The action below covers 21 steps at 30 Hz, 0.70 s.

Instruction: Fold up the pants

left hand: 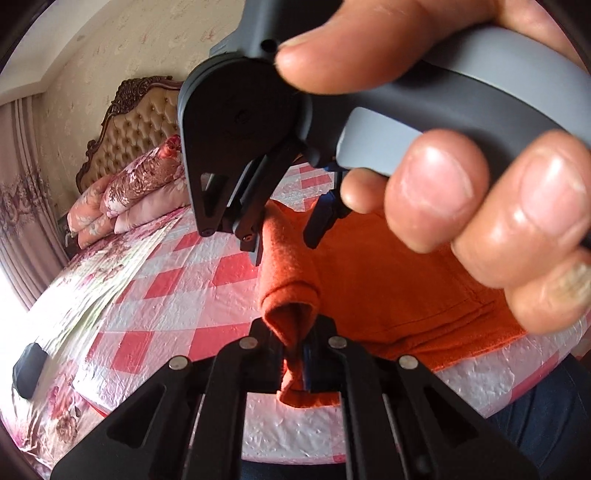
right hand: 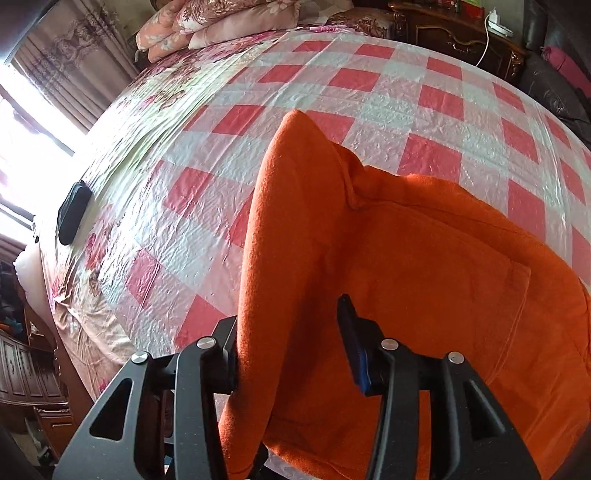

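Orange fleece pants (left hand: 369,288) lie on the red-and-white checkered bed cover (left hand: 177,280). My left gripper (left hand: 299,354) is shut on a bunched hem of the pants near the bed's front edge. The right gripper (left hand: 280,236), held in a hand, hangs just above the pants in the left wrist view, its fingers apart. In the right wrist view the pants (right hand: 424,266) fill the foreground; a raised fold stands between the open fingers of my right gripper (right hand: 291,347), against the left finger (right hand: 229,354). The blue-padded right finger (right hand: 354,350) is clear of the fold.
Folded floral quilts and pillows (left hand: 136,195) are stacked by the tufted headboard (left hand: 140,125). A black object (right hand: 72,212) lies on the bed's left edge by the window. A dark wood nightstand (right hand: 461,33) and dark sofa (right hand: 554,85) stand beyond the bed's right side.
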Each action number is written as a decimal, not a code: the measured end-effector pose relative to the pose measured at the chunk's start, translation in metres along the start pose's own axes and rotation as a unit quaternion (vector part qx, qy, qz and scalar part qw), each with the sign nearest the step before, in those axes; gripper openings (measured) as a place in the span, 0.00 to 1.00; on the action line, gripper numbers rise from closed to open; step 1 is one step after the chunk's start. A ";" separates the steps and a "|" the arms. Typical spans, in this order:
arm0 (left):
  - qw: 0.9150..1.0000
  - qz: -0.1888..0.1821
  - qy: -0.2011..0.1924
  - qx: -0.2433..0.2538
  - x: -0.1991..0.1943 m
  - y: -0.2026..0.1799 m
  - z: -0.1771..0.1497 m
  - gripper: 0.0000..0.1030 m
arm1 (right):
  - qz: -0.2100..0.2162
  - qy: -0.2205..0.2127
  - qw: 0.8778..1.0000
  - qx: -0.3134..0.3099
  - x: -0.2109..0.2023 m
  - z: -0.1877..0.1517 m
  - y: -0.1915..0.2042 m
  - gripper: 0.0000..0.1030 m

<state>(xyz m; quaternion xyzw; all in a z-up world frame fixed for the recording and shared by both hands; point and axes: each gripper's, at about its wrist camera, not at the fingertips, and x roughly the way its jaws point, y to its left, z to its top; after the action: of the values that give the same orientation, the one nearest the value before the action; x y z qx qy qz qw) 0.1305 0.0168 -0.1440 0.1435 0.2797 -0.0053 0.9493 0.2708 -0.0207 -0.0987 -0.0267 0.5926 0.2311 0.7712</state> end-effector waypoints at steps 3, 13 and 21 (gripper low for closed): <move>1.000 0.007 -0.006 0.017 -0.005 -0.008 -0.003 0.07 | -0.006 0.001 1.000 -0.002 0.002 0.000 0.002 0.44; 0.998 0.007 -0.019 0.055 -0.006 -0.023 -0.004 0.06 | -0.014 -0.004 1.000 -0.012 0.000 -0.002 -0.002 0.07; 0.998 -0.004 -0.015 0.066 -0.005 -0.032 -0.010 0.21 | -0.019 -0.029 0.999 -0.015 -0.014 -0.007 -0.007 0.04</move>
<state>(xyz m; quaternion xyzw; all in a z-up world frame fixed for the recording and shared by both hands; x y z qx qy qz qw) 0.1183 -0.0118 -0.1581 0.2043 0.2649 -0.0301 0.9419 0.2644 -0.0332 -0.0893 -0.0427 0.5662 0.2262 0.7915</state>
